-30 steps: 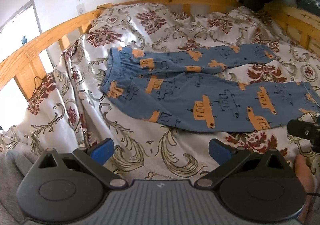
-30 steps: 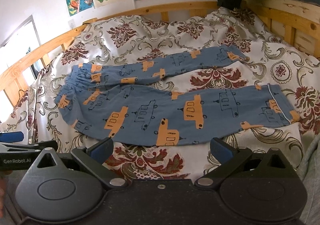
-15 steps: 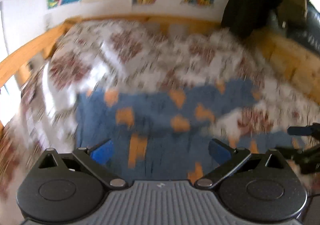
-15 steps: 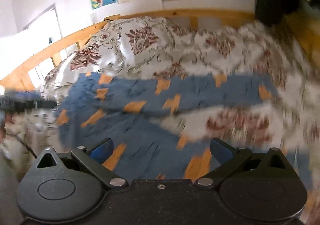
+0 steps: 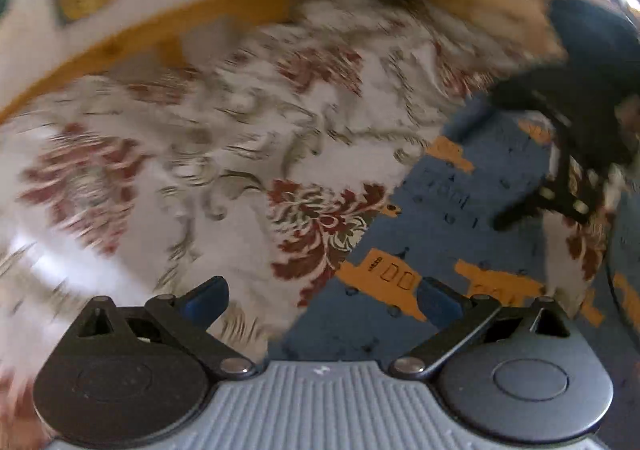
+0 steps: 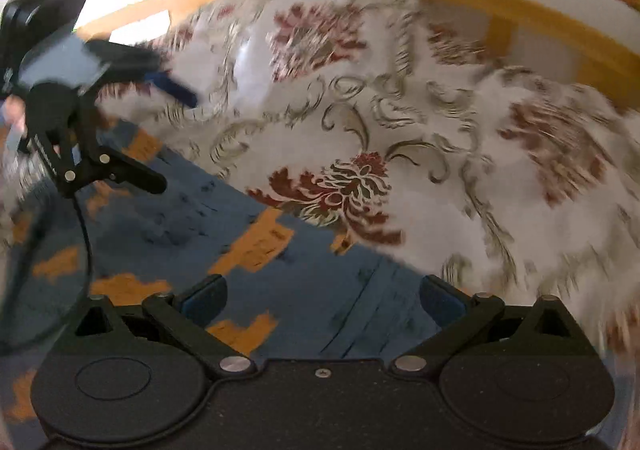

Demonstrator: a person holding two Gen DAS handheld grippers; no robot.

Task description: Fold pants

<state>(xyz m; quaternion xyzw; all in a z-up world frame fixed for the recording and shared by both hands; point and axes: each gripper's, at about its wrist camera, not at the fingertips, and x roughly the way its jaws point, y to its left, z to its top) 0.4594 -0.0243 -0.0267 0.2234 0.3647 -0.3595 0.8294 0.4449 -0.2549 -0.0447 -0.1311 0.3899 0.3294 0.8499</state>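
Both frames blurred. Left claw (image 5: 322, 300) and right claw (image 6: 322, 300) both spread apart, empty, above blue pants (image 6: 224, 226). Pants lie on the floral bedspread (image 6: 400, 121).

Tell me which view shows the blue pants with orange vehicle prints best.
The right wrist view: the blue pants with orange vehicle prints fill its lower left in a broad stretch, a seam line visible. The left wrist view shows a narrower strip at lower right, partly crossed by the right gripper. Both are motion-blurred.
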